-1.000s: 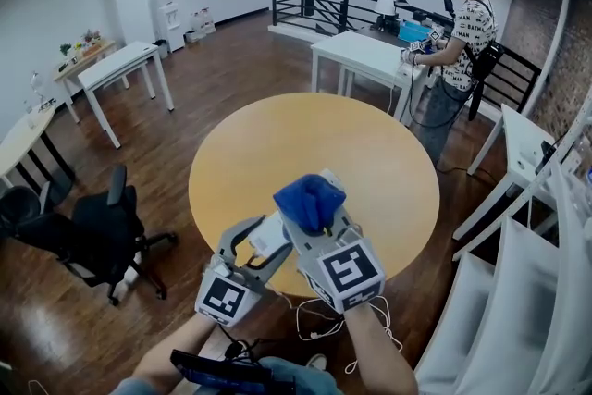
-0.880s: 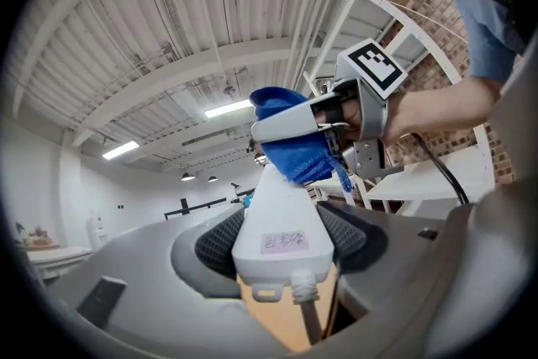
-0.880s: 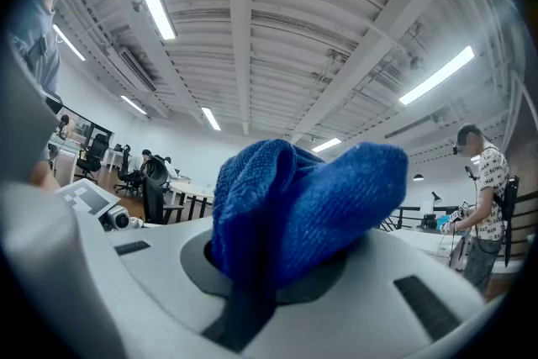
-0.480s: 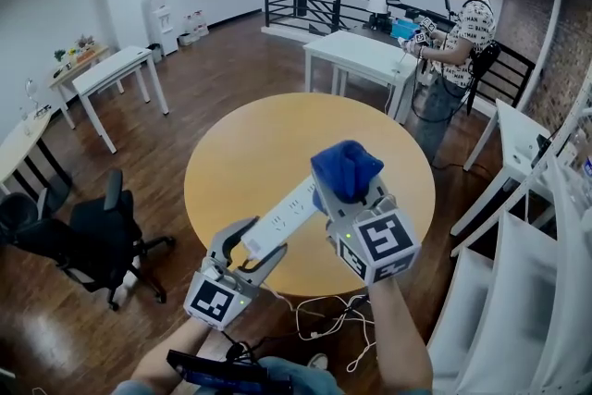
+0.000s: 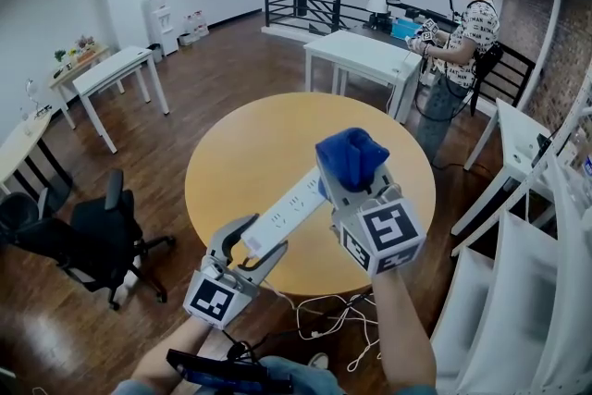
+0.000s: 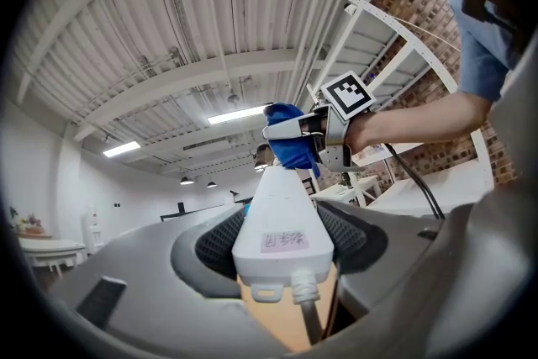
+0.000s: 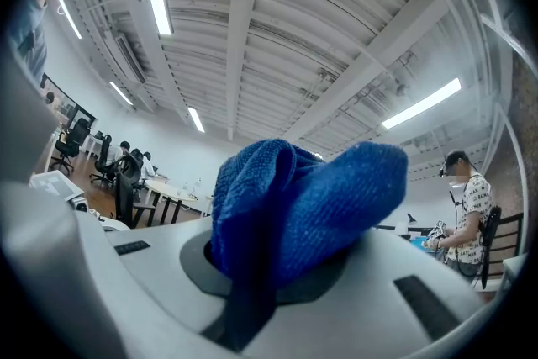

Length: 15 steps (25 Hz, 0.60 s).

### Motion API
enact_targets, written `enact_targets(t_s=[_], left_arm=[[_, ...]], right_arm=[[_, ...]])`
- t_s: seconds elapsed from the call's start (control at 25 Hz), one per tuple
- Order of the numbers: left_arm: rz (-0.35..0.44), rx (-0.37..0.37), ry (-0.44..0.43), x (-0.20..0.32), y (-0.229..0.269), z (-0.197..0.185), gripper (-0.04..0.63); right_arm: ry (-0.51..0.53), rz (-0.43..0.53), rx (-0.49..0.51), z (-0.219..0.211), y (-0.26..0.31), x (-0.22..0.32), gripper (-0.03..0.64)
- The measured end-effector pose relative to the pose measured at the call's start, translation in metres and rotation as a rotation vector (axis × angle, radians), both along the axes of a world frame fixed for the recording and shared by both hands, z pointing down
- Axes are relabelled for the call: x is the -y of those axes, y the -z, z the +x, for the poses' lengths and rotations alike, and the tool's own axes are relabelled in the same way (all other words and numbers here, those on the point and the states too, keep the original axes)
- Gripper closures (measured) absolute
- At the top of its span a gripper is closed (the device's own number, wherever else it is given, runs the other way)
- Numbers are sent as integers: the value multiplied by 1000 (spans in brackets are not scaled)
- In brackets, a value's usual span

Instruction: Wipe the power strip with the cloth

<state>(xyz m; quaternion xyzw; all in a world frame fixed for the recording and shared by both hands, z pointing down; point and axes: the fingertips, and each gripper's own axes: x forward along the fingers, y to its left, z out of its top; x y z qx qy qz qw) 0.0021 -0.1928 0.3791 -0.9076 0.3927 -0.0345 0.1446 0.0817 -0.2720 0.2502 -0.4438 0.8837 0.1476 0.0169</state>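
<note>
Since both tools hang above it, round table (image 5: 259, 139): it lies below the grippers, and neither task thing rests on it.
Power strip (image 5: 289, 210): it is lifted off the table, its cord end clamped in the left tool and its far end reaching out to the right tool. Its white face looks clean, so how much has been wiped cannot be judged.
Left gripper (image 5: 263, 240): its jaws stand wide but press on both sides of the strip, holding it roughly level.
Right gripper (image 5: 344, 182): its jaws are closed on the cloth, which bulges out ahead of them.
Cloth (image 5: 351, 157): the blue wad sits at the strip's far end, so the wiping looks under way, with the stretch back toward the left tool probably still to cover.
Cord (image 6: 304, 305): it leaves the strip between the left jaws, which only the left gripper view shows, along with a small label on the strip and the cloth seemingly touching the far end. The head view alone gives the whole layout. The right gripper view shows only the cloth, not the strip.
</note>
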Motion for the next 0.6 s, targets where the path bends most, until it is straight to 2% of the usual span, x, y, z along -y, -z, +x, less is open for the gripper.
enact_targets(t_s=[0.28,0.6], left_arm=[[-8,5,7,1,-1,-2,316],[-1,15,11,1,-1,0,317]], right_arm=[[54,-11,4,-28,-8,-17,563],[184,-61,-30,-81,-27,-54,563]])
